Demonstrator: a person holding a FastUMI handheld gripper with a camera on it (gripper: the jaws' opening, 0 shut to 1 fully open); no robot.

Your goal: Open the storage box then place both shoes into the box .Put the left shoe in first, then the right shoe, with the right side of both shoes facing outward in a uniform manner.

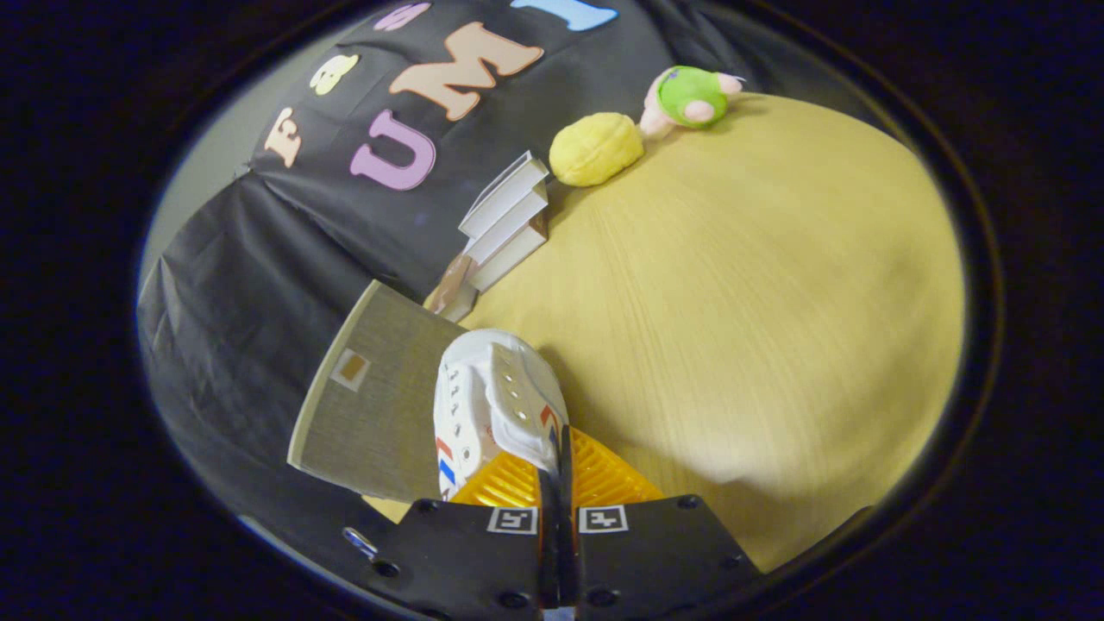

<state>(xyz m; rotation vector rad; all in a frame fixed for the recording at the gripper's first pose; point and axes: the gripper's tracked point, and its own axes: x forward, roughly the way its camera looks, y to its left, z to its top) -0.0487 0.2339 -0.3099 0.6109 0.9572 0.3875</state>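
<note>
**Shoe pinched, box right beside it**

Gripper (559, 466) fingers are clamped together on the white shoe (492, 405), which sticks out just ahead. Touching its left side is the grey storage box (379, 397). Beyond sit stacked books (504, 224), then plush toys (595, 148) on the wooden table (759, 302).

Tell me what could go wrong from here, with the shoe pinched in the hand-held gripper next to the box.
1. The hand-held gripper holds the white shoe by a thin edge at one end, so it may swing or slip out.
2. The shoe hangs close beside the box; it could knock against the box wall.
3. The stack of books stands just beyond the box and could get bumped.
</note>
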